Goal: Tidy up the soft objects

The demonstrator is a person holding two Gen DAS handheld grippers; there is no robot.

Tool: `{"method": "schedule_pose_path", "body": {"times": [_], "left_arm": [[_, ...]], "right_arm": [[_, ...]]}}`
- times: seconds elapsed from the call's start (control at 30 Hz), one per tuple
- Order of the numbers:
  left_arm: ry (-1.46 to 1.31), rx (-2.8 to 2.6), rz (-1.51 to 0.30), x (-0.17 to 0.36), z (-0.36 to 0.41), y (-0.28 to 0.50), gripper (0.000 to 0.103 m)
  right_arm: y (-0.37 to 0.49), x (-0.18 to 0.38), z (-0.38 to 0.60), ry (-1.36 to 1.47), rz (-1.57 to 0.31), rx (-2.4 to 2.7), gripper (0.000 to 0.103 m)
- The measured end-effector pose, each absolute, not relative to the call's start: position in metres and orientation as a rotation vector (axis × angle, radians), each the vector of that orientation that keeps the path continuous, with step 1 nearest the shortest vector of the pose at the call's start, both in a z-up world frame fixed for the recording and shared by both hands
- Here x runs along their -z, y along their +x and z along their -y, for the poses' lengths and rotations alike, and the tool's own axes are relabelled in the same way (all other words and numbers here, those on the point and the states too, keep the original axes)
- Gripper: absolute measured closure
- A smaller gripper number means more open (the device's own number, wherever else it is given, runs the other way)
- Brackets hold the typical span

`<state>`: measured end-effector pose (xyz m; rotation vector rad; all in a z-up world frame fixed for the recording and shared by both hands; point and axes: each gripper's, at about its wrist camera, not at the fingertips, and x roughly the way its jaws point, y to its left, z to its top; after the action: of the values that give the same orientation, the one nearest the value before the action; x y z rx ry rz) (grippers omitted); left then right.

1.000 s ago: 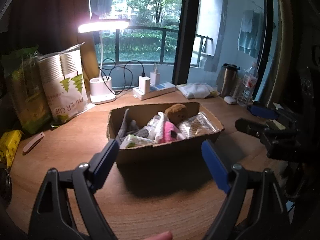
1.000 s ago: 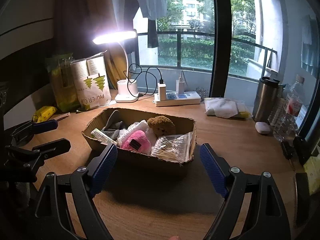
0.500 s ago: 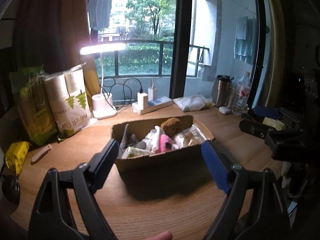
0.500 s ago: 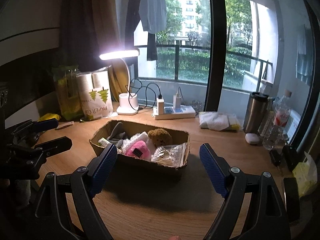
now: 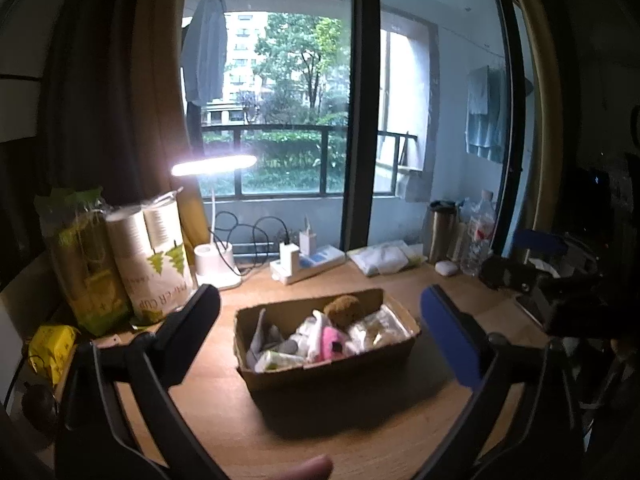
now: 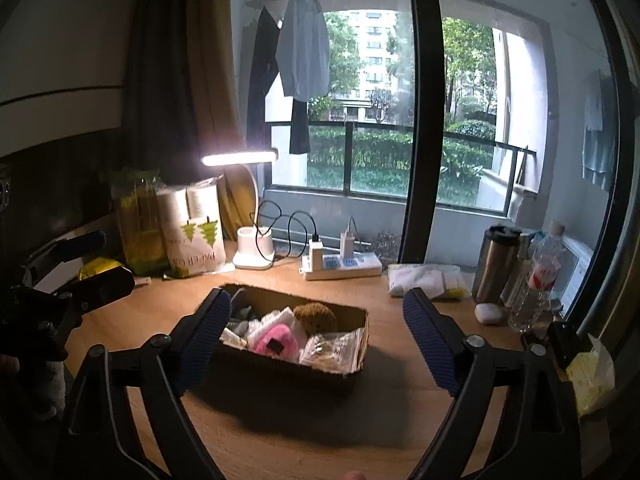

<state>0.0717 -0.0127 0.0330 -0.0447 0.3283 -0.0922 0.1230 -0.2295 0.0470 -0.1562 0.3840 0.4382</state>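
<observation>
Your left claw (image 5: 324,332) is spreading its jaws wider at this moment, and nothing is gripped between them — the cardboard box (image 5: 332,372) merely shows through the gap, well beyond the tips. Your right claw (image 6: 316,340) is doing the same: jaws widening, no object pressed by either blue pad (image 6: 430,344).

Take the cardboard box as your landmark. It sits on the wooden worktop (image 5: 360,440), and the soft things are all inside it: a brown plush toy (image 5: 344,310) against the far wall, a pink plush piece (image 5: 332,342) just in front of that, grey fabric (image 5: 260,340) at the left end and crinkled clear packets (image 5: 380,326) at the right end. From the right wrist view the same pink plush piece (image 6: 276,342) lies in the middle of the box.

Behind the box, toward the window, stands a white power strip (image 5: 308,260) with 2 plugs in it. Behind and left of the box is a lit desk lamp (image 5: 216,256), and further left a bag of paper cups (image 5: 154,260). Behind and right of the box lie a folded white cloth (image 5: 384,258) and a steel tumbler (image 5: 442,234).
</observation>
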Motion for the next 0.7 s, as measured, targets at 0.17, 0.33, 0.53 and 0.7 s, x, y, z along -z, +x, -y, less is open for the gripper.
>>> {"method": "schedule_pose_path", "body": {"times": [0.17, 0.33, 0.53, 0.7], "left_arm": [[-0.056, 0.068, -0.291, -0.049, 0.003, 0.070, 0.001], [-0.054, 0.033, -0.262, -0.060, -0.002, 0.067, 0.001], [-0.072, 0.015, -0.241, -0.067, -0.010, 0.067, 0.001], [-0.085, -0.018, -0.234, -0.069, -0.016, 0.066, 0.001]], "right_arm": [[0.120, -0.062, 0.231, -0.154, -0.352, -0.428, 0.010], [0.119, -0.076, 0.231, -0.156, -0.321, -0.412, 0.010], [0.120, -0.087, 0.230, -0.168, -0.297, -0.392, 0.010], [0.121, -0.088, 0.230, -0.167, -0.293, -0.390, 0.010]]}}
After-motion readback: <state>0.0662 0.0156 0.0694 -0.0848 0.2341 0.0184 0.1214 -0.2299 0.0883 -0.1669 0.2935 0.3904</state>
